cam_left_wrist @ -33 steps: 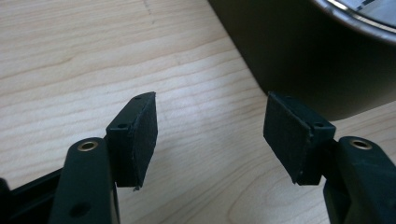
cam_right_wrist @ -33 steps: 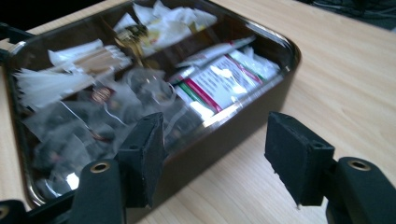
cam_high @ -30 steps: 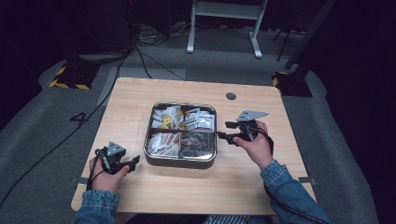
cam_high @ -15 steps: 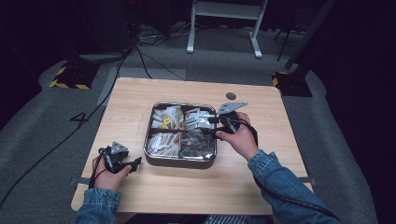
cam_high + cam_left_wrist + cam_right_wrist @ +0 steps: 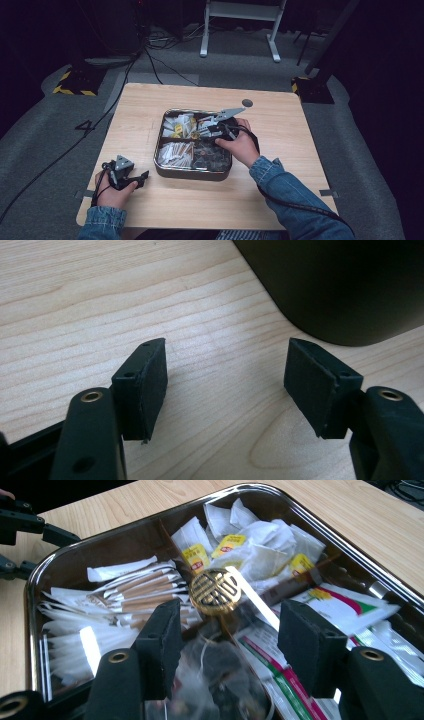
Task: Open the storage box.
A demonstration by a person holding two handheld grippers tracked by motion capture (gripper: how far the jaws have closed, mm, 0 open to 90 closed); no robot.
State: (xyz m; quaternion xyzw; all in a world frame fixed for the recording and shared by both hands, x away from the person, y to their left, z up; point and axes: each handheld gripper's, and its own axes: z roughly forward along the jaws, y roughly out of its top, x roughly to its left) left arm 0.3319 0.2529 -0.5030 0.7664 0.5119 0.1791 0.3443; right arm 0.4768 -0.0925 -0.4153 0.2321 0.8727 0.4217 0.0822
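The wooden table [image 5: 280, 190] carries a square metal tray [image 5: 195, 172] near its middle, and everything else is placed by that tray. A clear lid covers the tray, and a round gold knob [image 5: 216, 591] sits at the lid's centre, where the dividers of the four compartments meet. Under the lid, the compartment far from the person on their left holds white tea bags [image 5: 260, 535] with yellow tags. The compartment beside it, far right, holds flat sachets [image 5: 345, 607] printed in red and green. The near left compartment holds paper sticks [image 5: 175, 151], white and brown, lying side by side. The near right compartment holds dark packets [image 5: 210, 156], too dim to name.

The right gripper [image 5: 209, 128] hangs over the tray's right half, pointing toward the knob. Its jaws have just been closing, yet they stand apart, one on each side of the knob and just short of it, pressing on nothing. The left gripper [image 5: 145, 176] rests on the bare table just off the tray's near left corner, jaws wide apart with only wood between them.
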